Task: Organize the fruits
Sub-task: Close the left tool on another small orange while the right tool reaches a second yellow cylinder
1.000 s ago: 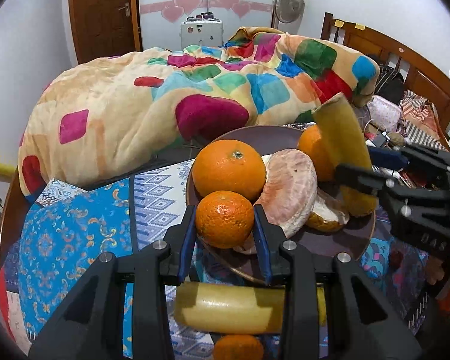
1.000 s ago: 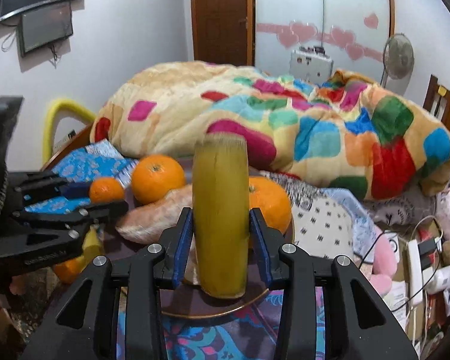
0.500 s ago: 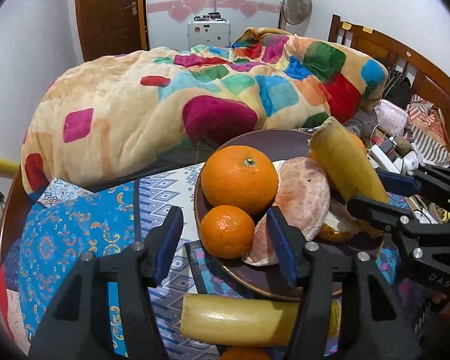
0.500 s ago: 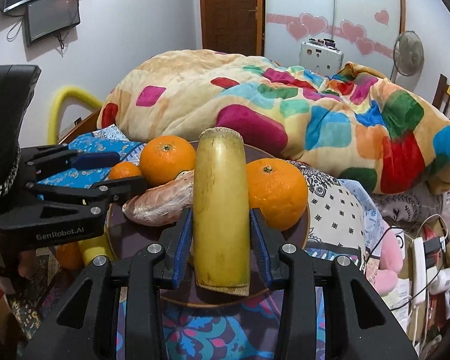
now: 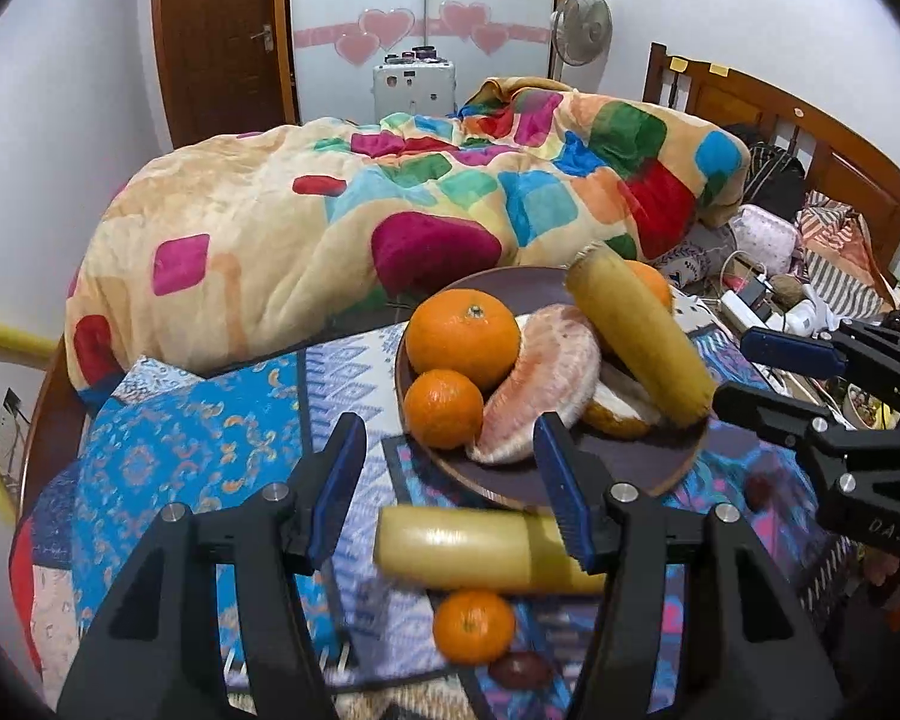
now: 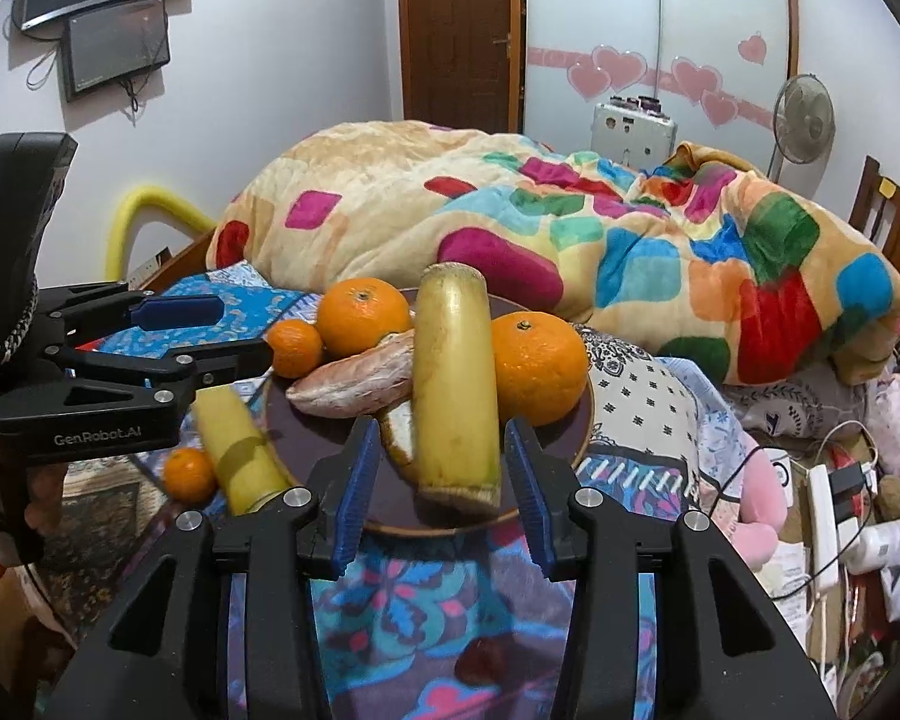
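moved: left gripper [image 5: 450,474] let go of the small orange [image 5: 444,408], right gripper [image 6: 444,480] opening off the yellow stalk [image 6: 455,384] | done: both on plate [image 5: 510,480] | left: stalk [image 5: 486,558], orange [image 5: 474,626] at 6 o'clock of plate

We hold the left tool [image 5: 450,474] angled downward just short of the plate [image 5: 534,483], its blue-padded jaws standing apart with nothing pressed between them, the near rim of the plate lying in the gap beyond their tips. Our right tool [image 6: 444,474] also points down toward the plate from its other side, and its jaws are opening, the pads clear of both flanks of the yellow stalk [image 6: 456,384] that lies between them on the plate. Seen from the right wrist, the left tool reaches in from the left of the plate, its black fingers [image 6: 222,360] ending near the rim.
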